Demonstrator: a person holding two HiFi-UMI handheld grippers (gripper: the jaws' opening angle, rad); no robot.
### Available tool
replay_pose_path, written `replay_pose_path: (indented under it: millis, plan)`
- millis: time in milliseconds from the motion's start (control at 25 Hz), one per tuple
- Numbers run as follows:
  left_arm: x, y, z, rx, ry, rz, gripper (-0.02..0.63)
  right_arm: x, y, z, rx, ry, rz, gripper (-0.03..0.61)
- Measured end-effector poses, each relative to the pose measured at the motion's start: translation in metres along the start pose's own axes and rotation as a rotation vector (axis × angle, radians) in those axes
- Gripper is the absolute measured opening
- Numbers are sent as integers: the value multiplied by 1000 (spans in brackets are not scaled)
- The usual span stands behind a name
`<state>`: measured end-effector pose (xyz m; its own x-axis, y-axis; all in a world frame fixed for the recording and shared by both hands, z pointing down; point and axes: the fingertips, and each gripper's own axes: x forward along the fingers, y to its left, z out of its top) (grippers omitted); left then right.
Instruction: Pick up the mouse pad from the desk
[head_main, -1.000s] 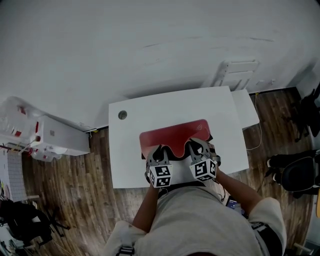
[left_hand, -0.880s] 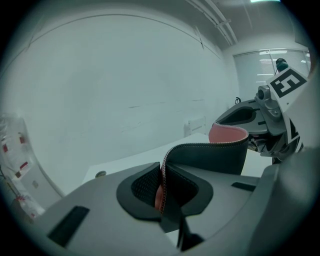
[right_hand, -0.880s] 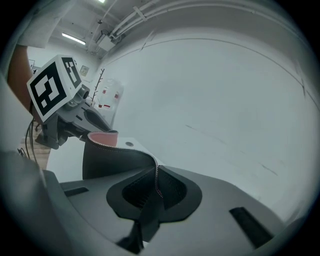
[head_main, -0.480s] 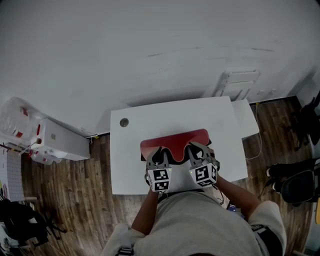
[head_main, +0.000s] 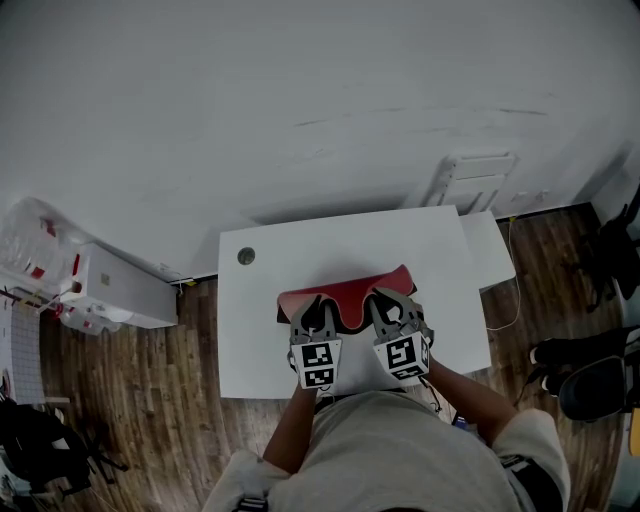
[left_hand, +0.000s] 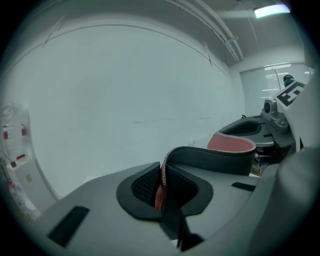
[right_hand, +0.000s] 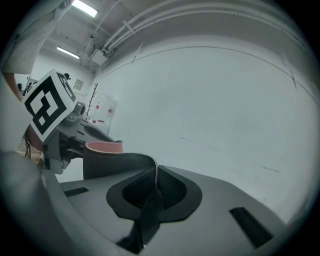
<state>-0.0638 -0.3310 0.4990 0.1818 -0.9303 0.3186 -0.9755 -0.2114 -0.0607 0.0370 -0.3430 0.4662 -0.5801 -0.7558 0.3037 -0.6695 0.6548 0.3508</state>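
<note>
Left gripper (left_hand: 162, 189): jaws clenched on the near edge of the mouse pad (left_hand: 216, 158), whose rim is pinched upright between the dark textured pads. Right gripper (right_hand: 154, 194): jaws likewise closed on the same near edge, further along it. In the head view the two grippers are seen side by side, each carried by a hand, with their marker cubes turned toward the camera.

The mouse pad is shown as a thin, flexible rectangle with rounded corners, red on its upper face, black on its underside, with a line of pale stitching along the rim. Between the two grips its edge is bent into a curve, so that both faces are visible in each gripper view. It is held over the near half of the white desk (head_main: 300, 250); whether its far edge touches the desktop cannot be told.

A round cable hole (head_main: 246, 256) is seen in the desk's far left corner. The desk stands against a white wall on a wooden floor (head_main: 130, 370).
</note>
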Motion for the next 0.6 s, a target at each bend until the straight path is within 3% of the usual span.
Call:
replay_pose_path:
  millis: [600]
  plan:
    - [0, 8, 28, -31, -63, 26, 32, -2, -16, 25, 39, -57, -16, 52]
